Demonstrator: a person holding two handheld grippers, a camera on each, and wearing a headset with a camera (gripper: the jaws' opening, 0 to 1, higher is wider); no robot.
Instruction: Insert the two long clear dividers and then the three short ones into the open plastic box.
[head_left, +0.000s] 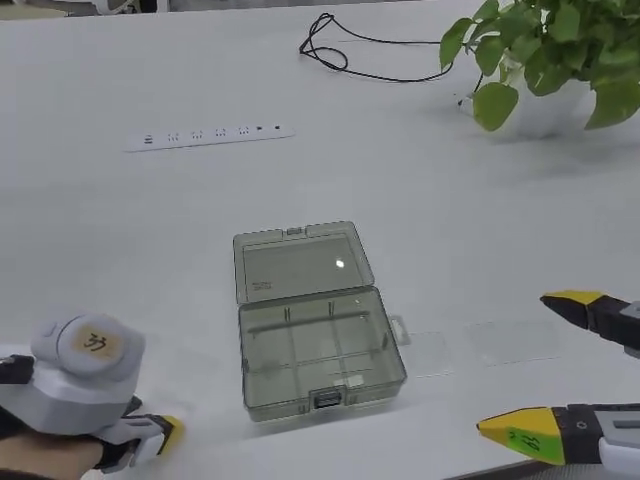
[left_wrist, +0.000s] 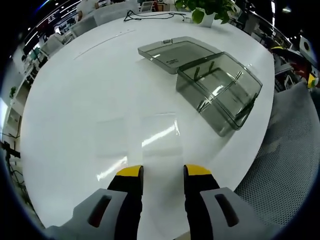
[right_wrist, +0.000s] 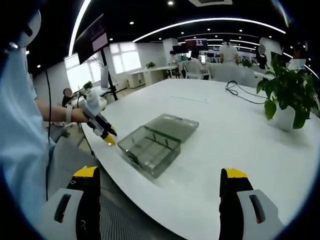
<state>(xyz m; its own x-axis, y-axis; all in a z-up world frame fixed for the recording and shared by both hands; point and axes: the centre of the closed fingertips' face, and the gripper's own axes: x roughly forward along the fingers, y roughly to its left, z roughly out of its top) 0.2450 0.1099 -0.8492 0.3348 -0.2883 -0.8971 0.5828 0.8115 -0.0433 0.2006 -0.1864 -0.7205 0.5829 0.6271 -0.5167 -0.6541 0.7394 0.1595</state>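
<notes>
The smoky clear plastic box (head_left: 320, 355) lies open at mid-table, its lid (head_left: 300, 260) flat behind it; thin upright ribs or partitions show inside. It also appears in the left gripper view (left_wrist: 220, 90) and the right gripper view (right_wrist: 147, 147). Two clear dividers (head_left: 430, 355) (head_left: 515, 340) lie flat right of the box. Two more clear pieces (left_wrist: 150, 132) (left_wrist: 112, 142) lie just ahead of my left gripper (left_wrist: 160, 172), which is open and holds nothing. It sits left of the box (head_left: 165, 432). My right gripper (head_left: 530, 362) (right_wrist: 160, 174) is wide open above the right-hand dividers.
A white power strip (head_left: 210, 135) lies behind the box. A black cable (head_left: 340, 50) and a potted plant (head_left: 550, 60) sit at the far right. The table's front edge (head_left: 420, 460) runs close to both grippers. A mesh chair (left_wrist: 295, 150) stands beyond it.
</notes>
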